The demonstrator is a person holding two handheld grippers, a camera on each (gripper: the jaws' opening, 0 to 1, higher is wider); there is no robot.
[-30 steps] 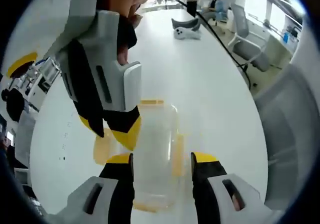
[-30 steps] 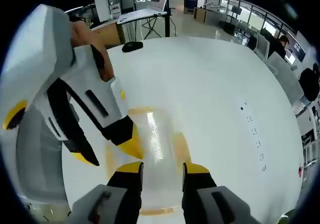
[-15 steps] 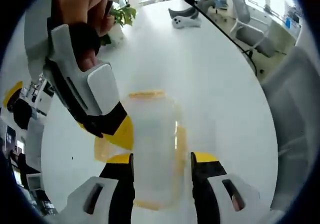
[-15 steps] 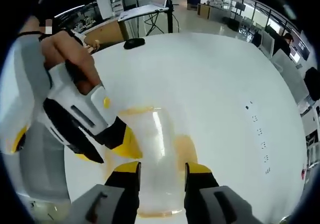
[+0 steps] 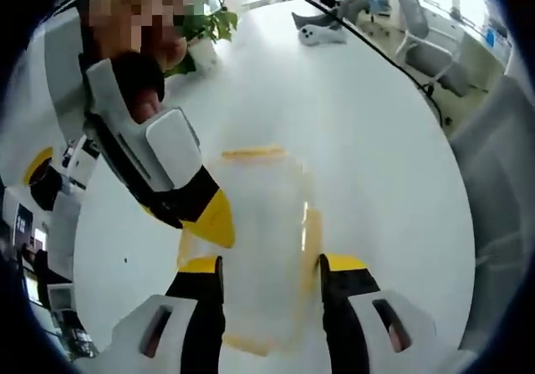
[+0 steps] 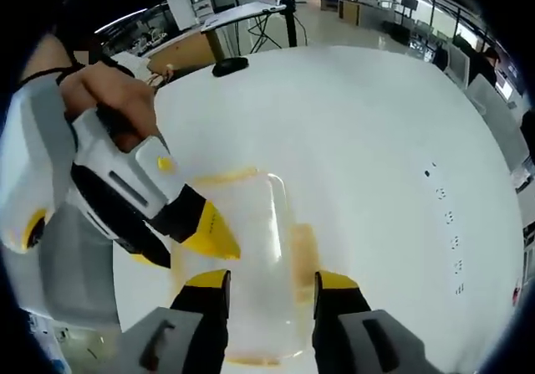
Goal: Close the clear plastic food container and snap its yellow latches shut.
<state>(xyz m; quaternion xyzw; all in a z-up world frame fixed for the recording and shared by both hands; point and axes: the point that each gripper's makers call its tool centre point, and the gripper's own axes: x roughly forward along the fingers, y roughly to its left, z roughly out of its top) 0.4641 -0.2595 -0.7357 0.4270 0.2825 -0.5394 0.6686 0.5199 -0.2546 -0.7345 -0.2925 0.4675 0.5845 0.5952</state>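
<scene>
A clear plastic container (image 5: 259,240) with its lid on lies on the white table (image 5: 359,140). Yellow latches show at its far end (image 5: 251,152) and right side (image 5: 311,233). My left gripper (image 5: 272,267) hangs open above its near half, one jaw to each side. The right gripper (image 5: 196,223) comes in from the upper left, its yellow tip over the container's left edge. In the right gripper view the container (image 6: 251,248) lies under my open right gripper (image 6: 269,282), and the left gripper (image 6: 185,248), held by a hand, points at its left side.
A potted plant (image 5: 205,24), a white controller (image 5: 322,33), a black cable (image 5: 393,64) and office chairs (image 5: 426,52) lie beyond the container. A black mouse (image 6: 227,66) sits at the table's far edge, with socket marks (image 6: 447,217) on the right.
Both cameras have shifted a little over the container. In each view the other gripper has tilted and its yellow tip has come closer to the container's left side.
</scene>
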